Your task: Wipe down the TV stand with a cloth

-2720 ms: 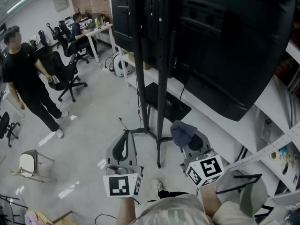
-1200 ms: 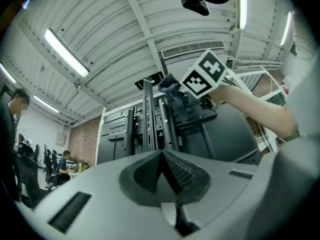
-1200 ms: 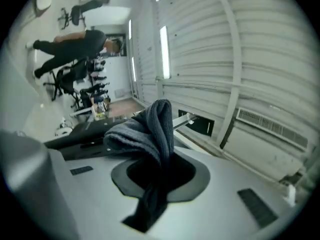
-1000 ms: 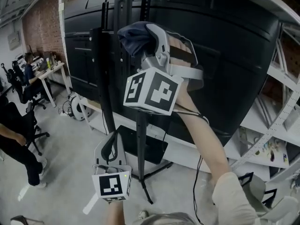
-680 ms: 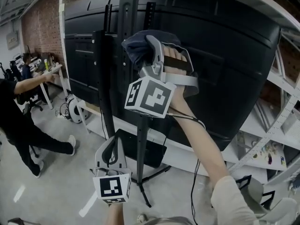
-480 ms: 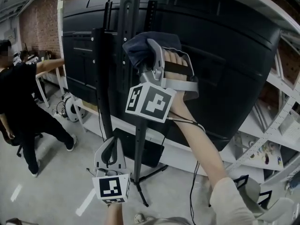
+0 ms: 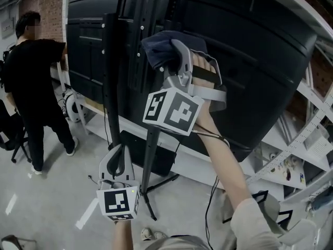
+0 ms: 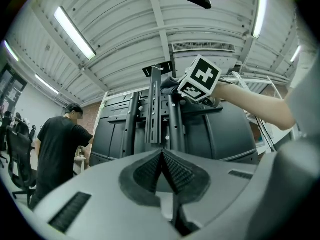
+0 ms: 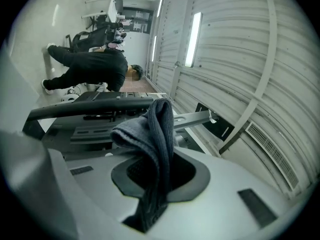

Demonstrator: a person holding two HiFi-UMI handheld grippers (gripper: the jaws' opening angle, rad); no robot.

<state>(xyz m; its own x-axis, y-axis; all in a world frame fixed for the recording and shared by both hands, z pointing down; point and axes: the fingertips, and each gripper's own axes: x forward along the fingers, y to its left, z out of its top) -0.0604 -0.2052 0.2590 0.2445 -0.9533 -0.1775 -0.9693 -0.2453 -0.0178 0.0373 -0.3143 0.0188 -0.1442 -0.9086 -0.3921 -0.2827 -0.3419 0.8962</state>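
We had the right gripper up high at this moment, its jaws pinching the dark cloth. A few seconds before, it had hung low near the foot of the TV stand. In the last second it had barely shifted along the upright, so we judged the wiping of the upper post to be under way rather than just begun. From the head view the cloth lay over the upright and its mounting rail, behind the TV. It looked pressed on, though we could not be sure of contact. The right gripper view showed a fold of cloth rising out of the closed jaws towards the rails.

The left gripper had stayed low beside the post, jaws pressed together on nothing, taking no part. A person in black had walked in at the left — near the screen's far edge, well apart from our grippers. The lower post and the feet were, in our judgement, still to do.
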